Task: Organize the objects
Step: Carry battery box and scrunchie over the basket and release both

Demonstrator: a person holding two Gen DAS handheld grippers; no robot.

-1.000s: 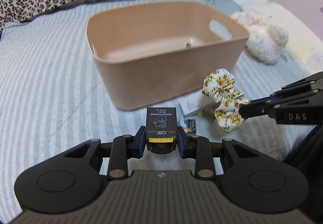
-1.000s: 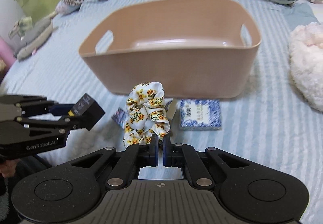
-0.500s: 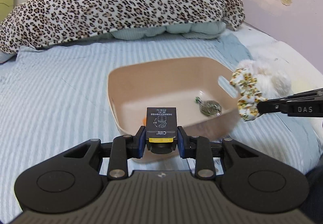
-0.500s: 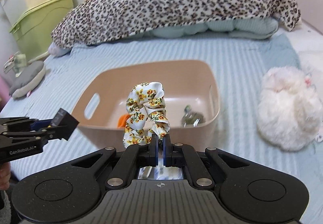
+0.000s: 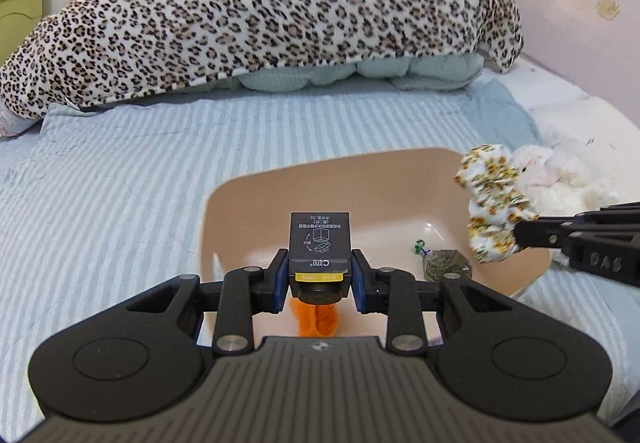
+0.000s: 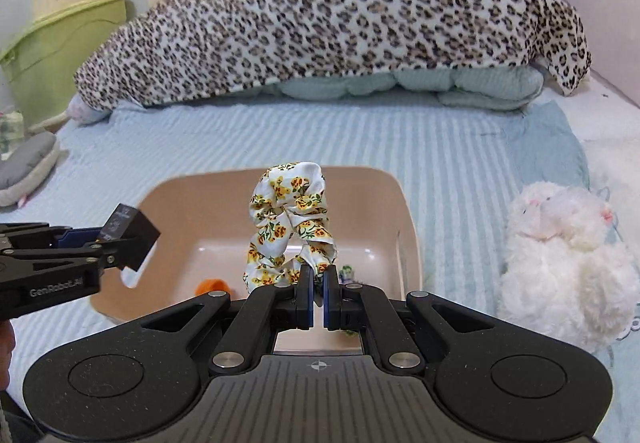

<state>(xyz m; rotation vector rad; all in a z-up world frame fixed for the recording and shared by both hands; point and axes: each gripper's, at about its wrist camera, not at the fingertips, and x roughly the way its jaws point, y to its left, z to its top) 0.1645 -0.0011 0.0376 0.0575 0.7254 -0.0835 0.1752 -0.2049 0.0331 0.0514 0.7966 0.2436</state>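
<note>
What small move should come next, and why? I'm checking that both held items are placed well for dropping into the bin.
Probably open the left gripper first. Its black box hangs over the beige bin, above the orange item. The right gripper holds the floral scrunchie near the bin's right rim in the left view, so nudging it inward before release seems safer.

Two wrist fisheyes, side by side above the bin [image 5: 248,203], both facing the leopard blanket [image 6: 320,15]

Floral scrunchie [image 6: 289,219] (pinched) over bin [image 6: 188,203]
</note>
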